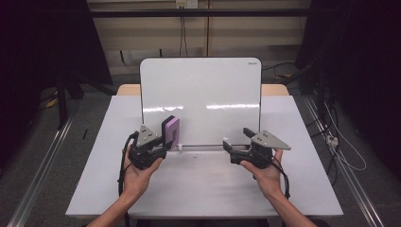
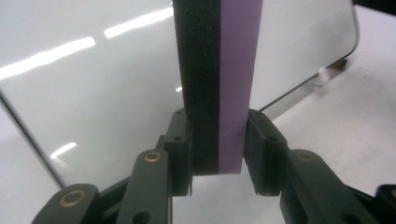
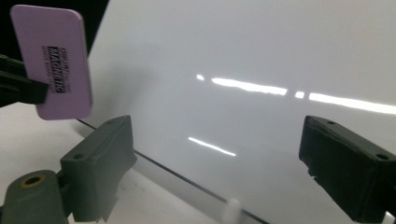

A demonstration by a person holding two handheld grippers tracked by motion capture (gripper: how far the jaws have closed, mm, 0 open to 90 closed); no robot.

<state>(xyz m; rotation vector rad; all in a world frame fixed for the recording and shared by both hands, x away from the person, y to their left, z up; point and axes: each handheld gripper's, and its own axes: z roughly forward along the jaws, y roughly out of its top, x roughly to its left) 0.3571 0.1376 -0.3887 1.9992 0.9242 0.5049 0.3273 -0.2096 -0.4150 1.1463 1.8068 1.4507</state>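
Observation:
A white whiteboard (image 1: 201, 94) stands upright at the middle of the table, and it also shows in the right gripper view (image 3: 257, 56). My left gripper (image 1: 165, 141) is shut on a purple eraser with a black felt side (image 1: 171, 130), held upright just in front of the board's lower left corner. In the left gripper view both pads press the eraser (image 2: 219, 84) from either side. My right gripper (image 1: 237, 138) is open near the board's lower right part, with nothing between its jaws (image 3: 219, 154). The eraser's printed purple face (image 3: 56, 65) shows at upper left there.
The white table (image 1: 203, 189) has free room in front of the board and at both sides. Small white feet (image 1: 180, 147) hold the board's lower edge. Dark floor, cables and metal rails lie beyond the table's edges.

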